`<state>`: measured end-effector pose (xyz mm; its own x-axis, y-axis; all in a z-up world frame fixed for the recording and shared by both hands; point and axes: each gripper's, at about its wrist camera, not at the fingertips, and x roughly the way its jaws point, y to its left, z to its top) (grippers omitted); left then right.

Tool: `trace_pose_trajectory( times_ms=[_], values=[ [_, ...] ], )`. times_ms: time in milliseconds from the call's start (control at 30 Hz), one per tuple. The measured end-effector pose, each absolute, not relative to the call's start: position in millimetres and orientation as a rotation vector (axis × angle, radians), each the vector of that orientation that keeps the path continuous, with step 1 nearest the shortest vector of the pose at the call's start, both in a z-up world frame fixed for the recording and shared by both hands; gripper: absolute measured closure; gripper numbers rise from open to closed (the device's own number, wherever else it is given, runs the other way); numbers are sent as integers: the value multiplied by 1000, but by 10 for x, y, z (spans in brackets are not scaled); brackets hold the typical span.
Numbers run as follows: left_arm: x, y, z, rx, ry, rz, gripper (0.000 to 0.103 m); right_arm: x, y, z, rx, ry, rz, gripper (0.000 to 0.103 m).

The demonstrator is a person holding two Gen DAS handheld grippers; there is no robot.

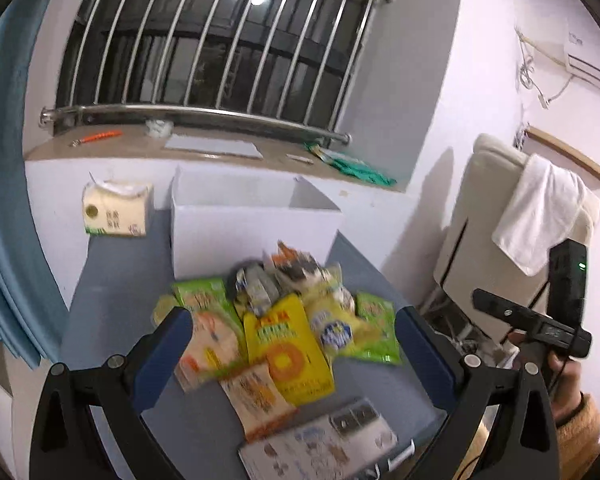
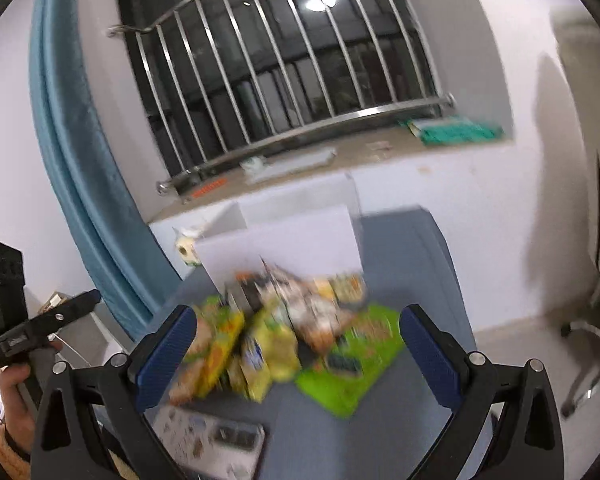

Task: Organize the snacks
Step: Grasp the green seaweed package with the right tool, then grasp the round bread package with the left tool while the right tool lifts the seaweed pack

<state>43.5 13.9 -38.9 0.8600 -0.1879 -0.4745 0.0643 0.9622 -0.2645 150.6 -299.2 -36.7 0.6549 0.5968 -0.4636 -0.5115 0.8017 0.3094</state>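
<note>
Two grippers are hovering over the table while I am holding one in each hand, and both are standing with their blue-padded fingers wide apart and gripping nothing. My left gripper (image 1: 294, 354) is hanging above the near edge of a heap of crinkly foil snack packets (image 1: 276, 320), which is lying straight ahead of it on the grey-blue tabletop (image 1: 112, 304). Directly between its fingers a flat yellow pouch with an orange ring (image 1: 288, 350) is showing, with a pale orange-printed packet (image 1: 256, 400) overlapping its near corner. Nearer still, almost under the gripper, a white printed card box (image 1: 320, 448) is lying flat.

Beyond the heap an open white rectangular storage box (image 1: 252, 216) is standing upright, its front wall just behind the farthest packets. Off to the far left of that box a soft yellow-and-white pack of tissues (image 1: 116, 210) is sitting against the wall.

My right gripper (image 2: 298, 354) is looking at the same heap (image 2: 276, 328) (motion blur is smearing most of the labels). A bright green flat packet (image 2: 352, 368) is lying ahead and to the right between its fingers, touching the pile, and the white box (image 2: 284, 244) is rising behind.
</note>
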Motion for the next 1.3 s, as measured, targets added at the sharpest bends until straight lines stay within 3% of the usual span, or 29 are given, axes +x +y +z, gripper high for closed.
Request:
trace_pose_trajectory(
  times_ms=[433,833,1000,1067,1167,1300],
  values=[
    [338,135,-433,-244,508,-136,0,2074,-2870,-1181,114,913,404,0],
    [293,217,-574,-249,540,-110,0,2839,-2333,-1518,39,1033,210,1],
    [308,261,-631,-265,551,-108,0,2812,-2314,-1598,-25,1029,187,12],
    [324,258,-660,-264,557,-110,0,2753,-2301,-1608,-88,1018,181,28],
    [363,251,-711,-249,575,-105,0,2650,-2358,-1592,-123,1006,227,39],
    [462,304,-829,-229,619,-73,0,2554,-2527,-1484,-88,967,273,41]
  ],
)
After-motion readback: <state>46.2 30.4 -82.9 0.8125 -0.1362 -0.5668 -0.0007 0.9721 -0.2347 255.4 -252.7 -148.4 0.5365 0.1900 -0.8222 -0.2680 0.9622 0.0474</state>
